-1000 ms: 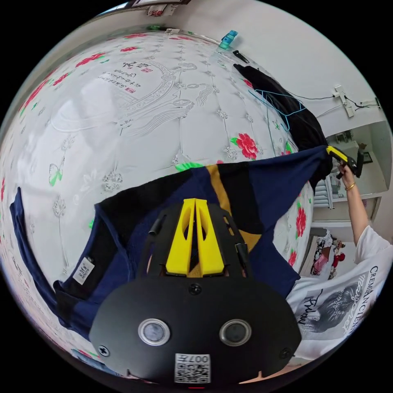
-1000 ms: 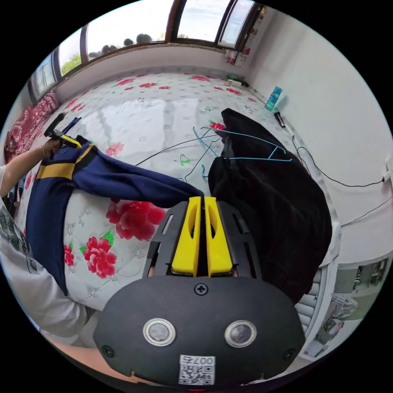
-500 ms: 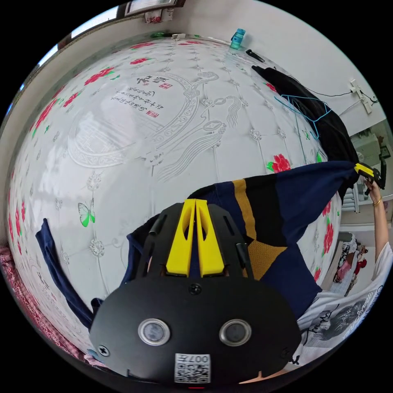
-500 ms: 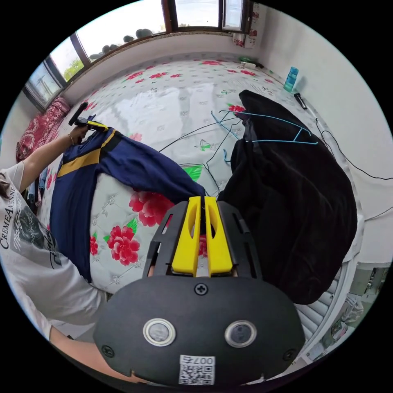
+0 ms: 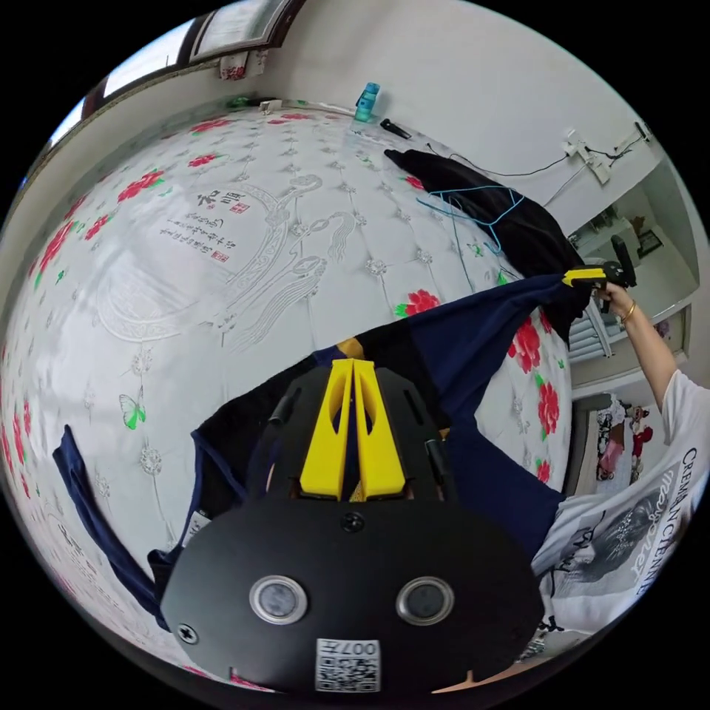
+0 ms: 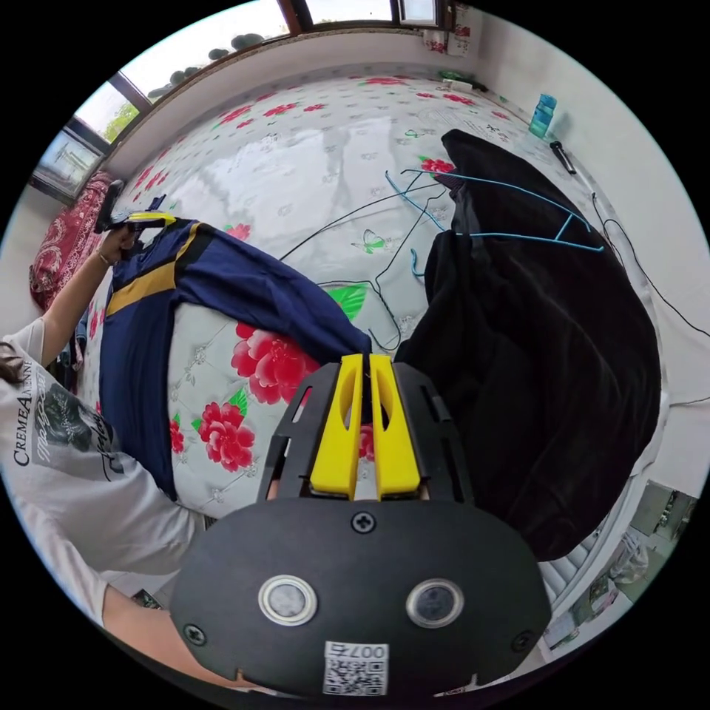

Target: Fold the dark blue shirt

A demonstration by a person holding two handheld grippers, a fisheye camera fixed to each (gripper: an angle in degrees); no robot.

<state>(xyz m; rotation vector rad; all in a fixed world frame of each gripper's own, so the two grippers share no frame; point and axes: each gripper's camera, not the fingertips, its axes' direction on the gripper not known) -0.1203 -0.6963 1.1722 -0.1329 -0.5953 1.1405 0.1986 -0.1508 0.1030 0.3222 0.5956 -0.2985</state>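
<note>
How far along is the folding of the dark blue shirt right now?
Early. Done: both grippers have hold of it. The left gripper and right gripper are each shut on the dark blue shirt. In hand: it is stretched between them over the floral mattress, beside the black garment. Left: no fold shows yet, so laying it flat and folding remain.

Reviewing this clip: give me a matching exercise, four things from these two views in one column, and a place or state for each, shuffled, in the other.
Things:
1. dark blue shirt
2. black garment
3. blue hangers
4. teal bottle

Places or states:
A. standing by the wall at the bed's far edge
B. lying on the black garment
C. stretched between the two grippers
D. heaped on the bed, ungripped

Pairs: 1-C, 2-D, 3-B, 4-A
</note>
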